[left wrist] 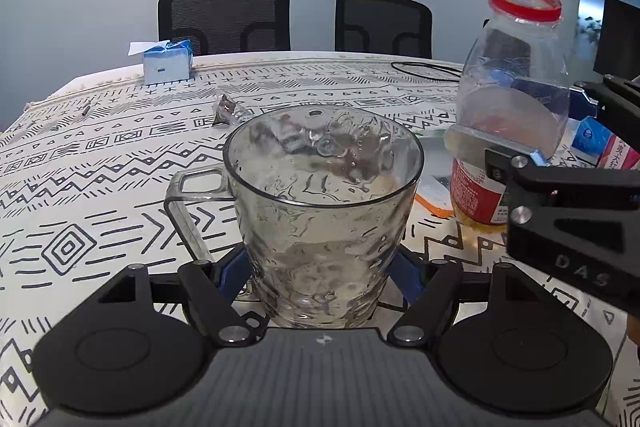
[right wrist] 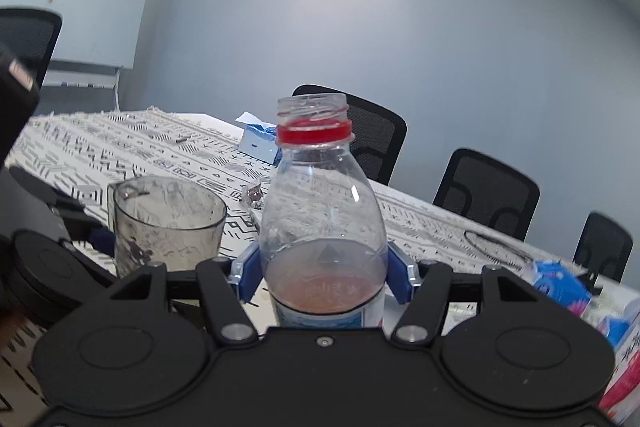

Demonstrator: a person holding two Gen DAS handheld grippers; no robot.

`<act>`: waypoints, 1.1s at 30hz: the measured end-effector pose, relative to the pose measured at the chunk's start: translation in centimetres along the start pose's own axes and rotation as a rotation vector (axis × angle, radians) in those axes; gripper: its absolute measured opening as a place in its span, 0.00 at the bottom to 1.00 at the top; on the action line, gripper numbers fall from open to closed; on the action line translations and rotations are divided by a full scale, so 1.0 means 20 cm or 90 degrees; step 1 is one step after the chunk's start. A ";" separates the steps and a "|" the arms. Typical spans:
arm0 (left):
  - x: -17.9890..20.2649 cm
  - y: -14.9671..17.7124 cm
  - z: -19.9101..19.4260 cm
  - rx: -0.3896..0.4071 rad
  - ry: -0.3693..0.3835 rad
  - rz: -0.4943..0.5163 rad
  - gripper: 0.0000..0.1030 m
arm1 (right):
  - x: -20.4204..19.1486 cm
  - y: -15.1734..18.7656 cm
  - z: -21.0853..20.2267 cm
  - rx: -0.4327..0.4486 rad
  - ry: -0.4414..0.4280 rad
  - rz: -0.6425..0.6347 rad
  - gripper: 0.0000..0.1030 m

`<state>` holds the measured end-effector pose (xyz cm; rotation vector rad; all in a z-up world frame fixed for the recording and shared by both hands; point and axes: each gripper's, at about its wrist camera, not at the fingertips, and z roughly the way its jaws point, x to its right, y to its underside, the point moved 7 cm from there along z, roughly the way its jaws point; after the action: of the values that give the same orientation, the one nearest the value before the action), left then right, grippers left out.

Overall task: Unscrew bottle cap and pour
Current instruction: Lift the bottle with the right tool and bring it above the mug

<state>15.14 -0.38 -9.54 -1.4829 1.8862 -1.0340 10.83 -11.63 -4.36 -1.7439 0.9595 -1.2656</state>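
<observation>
A clear textured glass mug [left wrist: 324,211] with a handle on its left stands on the patterned tablecloth, and my left gripper [left wrist: 320,271] is shut on its lower body. The mug also shows in the right wrist view [right wrist: 168,223]. My right gripper [right wrist: 324,271] is shut on a clear plastic bottle [right wrist: 324,219] with a red neck ring and no cap. The bottle stands nearly upright, with a little orange liquid low inside. In the left wrist view the bottle [left wrist: 508,99] is to the right of the mug, held by the right gripper [left wrist: 516,147].
A blue tissue box [left wrist: 166,63] sits at the far left of the table [left wrist: 100,163]. A crumpled wrapper [left wrist: 226,111] lies behind the mug. Blue and red packets [right wrist: 560,287] lie to the right. A black cable loop [left wrist: 424,71] and black chairs [left wrist: 224,17] are at the far edge.
</observation>
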 end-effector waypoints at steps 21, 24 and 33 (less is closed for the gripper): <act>0.03 0.02 -0.01 0.000 0.011 0.014 0.69 | -0.14 0.05 0.05 0.093 0.075 -0.310 0.63; 0.03 0.03 -0.01 0.001 0.011 0.015 0.69 | -0.15 0.06 0.06 0.108 0.092 -0.342 0.63; 0.03 0.02 0.01 0.001 0.010 0.018 0.69 | -0.17 0.11 0.08 0.122 0.102 -0.388 0.63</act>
<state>14.88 -0.89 -9.88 -1.4472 1.9117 -1.0373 11.20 -9.28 -8.05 -1.8657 0.3678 -1.8336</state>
